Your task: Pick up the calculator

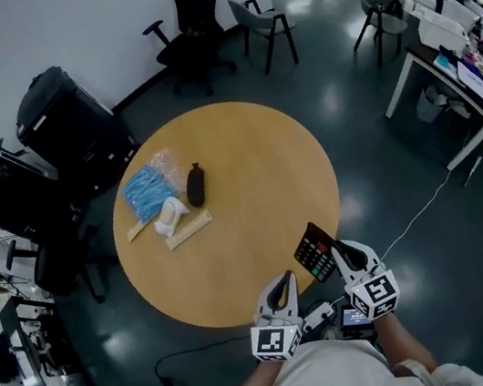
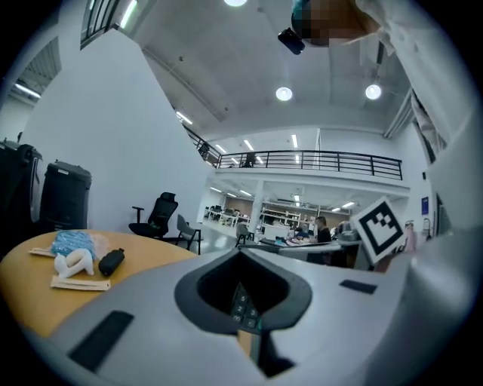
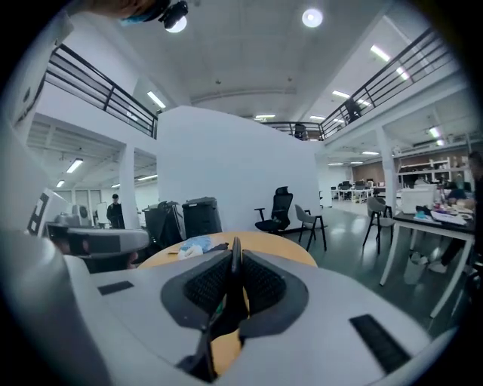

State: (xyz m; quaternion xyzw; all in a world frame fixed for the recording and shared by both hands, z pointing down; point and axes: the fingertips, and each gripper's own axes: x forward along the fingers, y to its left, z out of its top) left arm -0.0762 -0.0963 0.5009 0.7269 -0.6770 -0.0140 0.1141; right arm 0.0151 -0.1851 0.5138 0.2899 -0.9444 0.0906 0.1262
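Observation:
The calculator (image 1: 315, 251) is a black slab with red and white keys, lifted and tilted above the near right edge of the round wooden table (image 1: 246, 168). My right gripper (image 1: 337, 251) is shut on its near edge. In the right gripper view the calculator (image 3: 235, 264) stands edge-on between the pads of the right gripper (image 3: 234, 285). My left gripper (image 1: 285, 280) hangs just left of it, jaws together, holding nothing. In the left gripper view some calculator keys (image 2: 241, 304) show through the hollow between the jaws of the left gripper (image 2: 247, 313).
On the table's far left lie a blue packet (image 1: 144, 193), a black pouch (image 1: 195, 184), a white object (image 1: 171, 214) and a pale stick (image 1: 189, 232). Black cases (image 1: 62, 117) stand left, office chairs (image 1: 193, 25) behind, a desk (image 1: 452, 76) right. A cable (image 1: 421, 211) runs across the floor.

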